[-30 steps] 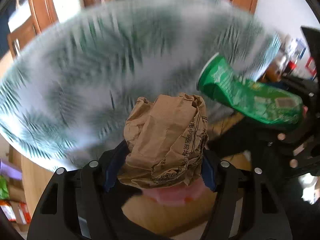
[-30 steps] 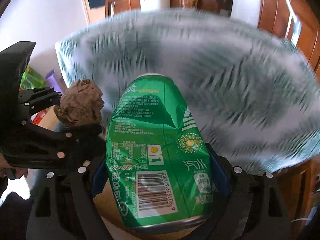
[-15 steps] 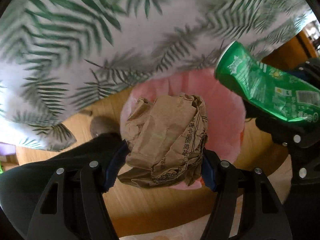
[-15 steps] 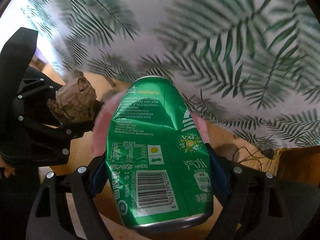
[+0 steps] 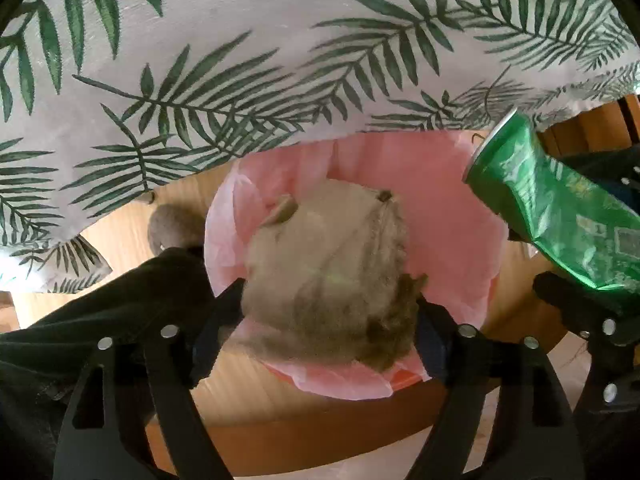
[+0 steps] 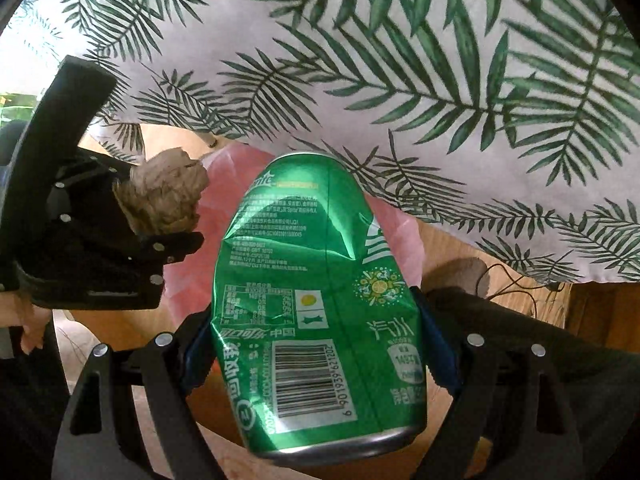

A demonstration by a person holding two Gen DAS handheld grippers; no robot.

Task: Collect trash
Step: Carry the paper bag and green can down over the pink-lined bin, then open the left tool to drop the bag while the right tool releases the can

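A crumpled brown paper ball (image 5: 328,276) sits between the fingers of my left gripper (image 5: 328,320), blurred, right above a bin lined with a pink bag (image 5: 448,240). Whether the jaws still press it I cannot tell. The paper ball also shows in the right wrist view (image 6: 164,196), at the left gripper's tip. My right gripper (image 6: 316,344) is shut on a dented green soda can (image 6: 316,304), held over the pink bag (image 6: 188,280). The can also shows at the right of the left wrist view (image 5: 552,216).
A palm-leaf tablecloth (image 5: 280,48) hangs over the table edge just behind the bin. The wooden floor (image 5: 280,416) lies below. A black cable (image 6: 516,284) lies on the floor at the right. Dark trouser legs (image 5: 80,320) are beside the bin.
Both grippers have tipped downward from the tabletop to over the pink-lined bin. The paper ball is now blurred and looks shifted forward between the left fingers. The can stays gripped.
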